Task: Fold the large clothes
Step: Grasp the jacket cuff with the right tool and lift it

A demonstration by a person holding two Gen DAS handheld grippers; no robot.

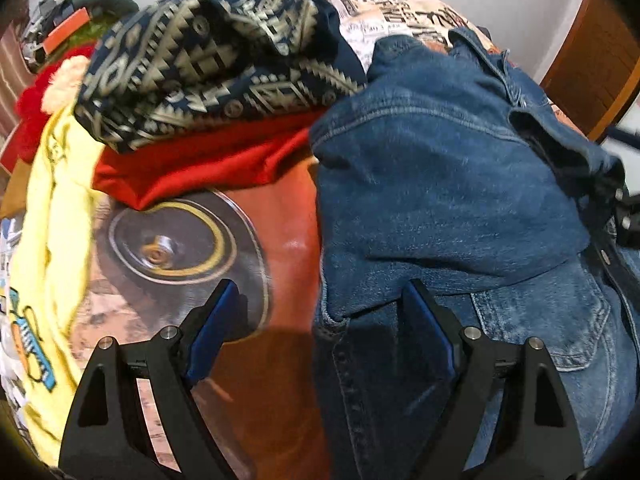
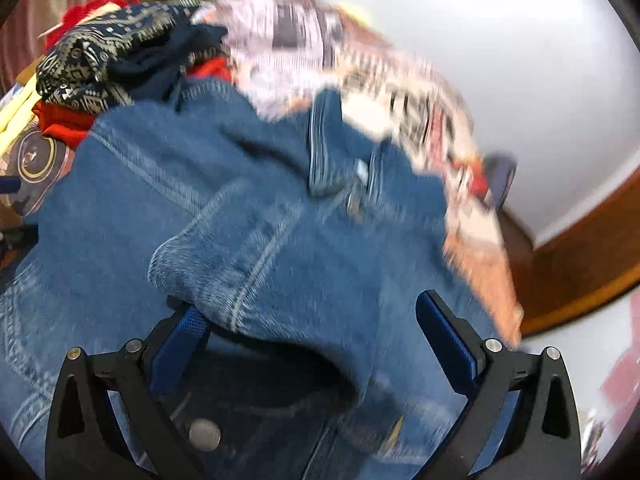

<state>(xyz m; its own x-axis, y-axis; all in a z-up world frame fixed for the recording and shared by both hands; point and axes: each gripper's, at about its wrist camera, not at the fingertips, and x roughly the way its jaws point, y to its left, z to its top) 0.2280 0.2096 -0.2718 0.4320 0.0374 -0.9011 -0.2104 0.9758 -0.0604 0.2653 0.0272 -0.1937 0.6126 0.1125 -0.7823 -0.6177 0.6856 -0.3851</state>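
Note:
A blue denim garment (image 1: 448,184) lies crumpled on a printed bedspread (image 1: 280,240). In the left wrist view its left edge runs between the fingers of my left gripper (image 1: 320,292), which is open wide. One finger is over the bedspread's car-wheel print and the other over the denim. In the right wrist view the same denim (image 2: 248,216) fills the middle. A thick fold of it sags between the fingers of my right gripper (image 2: 310,308) and drapes over the left fingertip. That gripper's pads stand far apart and do not press on the cloth. A metal button (image 2: 205,435) shows below.
At the back left is a heap of other clothes: a navy and beige patterned garment (image 1: 208,52), a red one (image 1: 208,168) and a yellow one (image 1: 52,216). A wooden frame (image 1: 596,64) and a white wall (image 2: 500,60) bound the right side. Clutter (image 1: 60,20) lies far left.

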